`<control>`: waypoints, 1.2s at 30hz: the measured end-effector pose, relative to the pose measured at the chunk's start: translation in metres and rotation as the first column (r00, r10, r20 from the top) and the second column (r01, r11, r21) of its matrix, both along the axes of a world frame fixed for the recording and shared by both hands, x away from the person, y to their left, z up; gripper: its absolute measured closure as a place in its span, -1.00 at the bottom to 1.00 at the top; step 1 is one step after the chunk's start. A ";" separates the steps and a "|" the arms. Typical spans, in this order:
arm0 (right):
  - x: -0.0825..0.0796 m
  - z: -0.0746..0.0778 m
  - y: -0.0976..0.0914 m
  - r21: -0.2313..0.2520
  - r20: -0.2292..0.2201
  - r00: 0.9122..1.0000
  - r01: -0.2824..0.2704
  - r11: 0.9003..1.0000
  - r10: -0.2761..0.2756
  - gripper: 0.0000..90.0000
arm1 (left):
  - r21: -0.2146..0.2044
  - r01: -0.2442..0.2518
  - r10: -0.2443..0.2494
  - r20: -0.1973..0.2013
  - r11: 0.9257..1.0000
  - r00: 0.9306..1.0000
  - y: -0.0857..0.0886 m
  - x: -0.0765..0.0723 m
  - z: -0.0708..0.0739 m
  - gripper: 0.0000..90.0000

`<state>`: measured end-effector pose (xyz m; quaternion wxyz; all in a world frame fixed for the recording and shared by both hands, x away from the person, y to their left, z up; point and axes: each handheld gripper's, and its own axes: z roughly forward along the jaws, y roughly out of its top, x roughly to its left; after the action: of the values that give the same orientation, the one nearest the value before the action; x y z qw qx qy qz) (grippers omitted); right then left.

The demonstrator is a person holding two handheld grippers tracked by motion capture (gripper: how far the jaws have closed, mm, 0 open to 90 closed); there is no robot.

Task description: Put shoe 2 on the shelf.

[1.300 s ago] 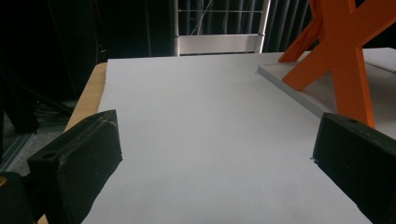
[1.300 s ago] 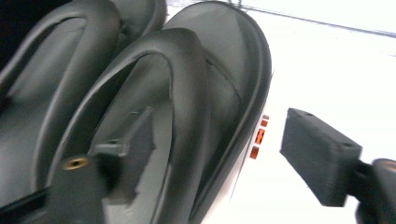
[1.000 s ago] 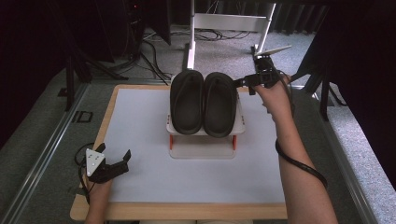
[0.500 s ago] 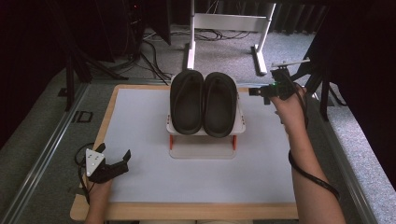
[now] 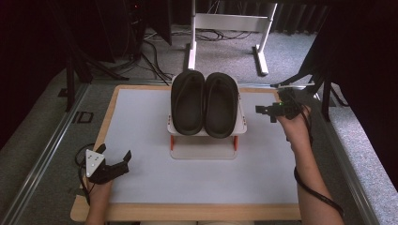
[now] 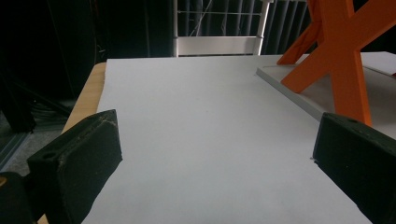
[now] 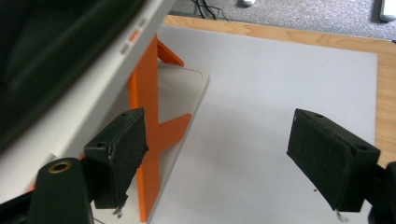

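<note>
Pair of black slippers side by side atop white orange-legged rack; right gripper just right of rack, jaws wide, empty; left gripper well apart at rack's near-left, jaws wide, empty.

My two slippers are plain black, without any pattern. The rack under them is white on top, and its crossed legs are bright orange. The table has a pale grey mat with a light wooden border. My left tongs and right tongs are black, and the left carries a grey plate.
</note>
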<state>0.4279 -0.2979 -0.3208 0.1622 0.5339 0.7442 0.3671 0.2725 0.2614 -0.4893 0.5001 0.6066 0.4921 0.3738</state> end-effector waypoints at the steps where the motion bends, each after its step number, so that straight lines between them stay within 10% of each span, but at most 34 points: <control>1: -0.002 -0.004 -0.001 -0.001 0.010 1.000 -0.004 1.000 0.004 -0.57 | -0.001 0.000 0.000 0.001 1.000 1.000 0.000 0.000 0.000 -0.98; 20: -0.033 -0.094 -0.014 -0.012 0.085 0.996 -0.018 1.000 0.019 -0.64 | -0.001 0.008 -0.008 0.000 1.000 1.000 0.000 0.000 0.000 -0.98; 36: -0.066 -0.129 -0.035 0.015 0.133 0.991 0.029 0.999 -0.030 -0.69 | 0.007 0.009 -0.009 0.001 1.000 1.000 -0.001 0.000 0.000 -0.98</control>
<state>0.3622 -0.3330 -0.4497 0.2134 0.5203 0.7213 0.4043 0.2725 0.2607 -0.4892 0.5000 0.6103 0.4878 0.3734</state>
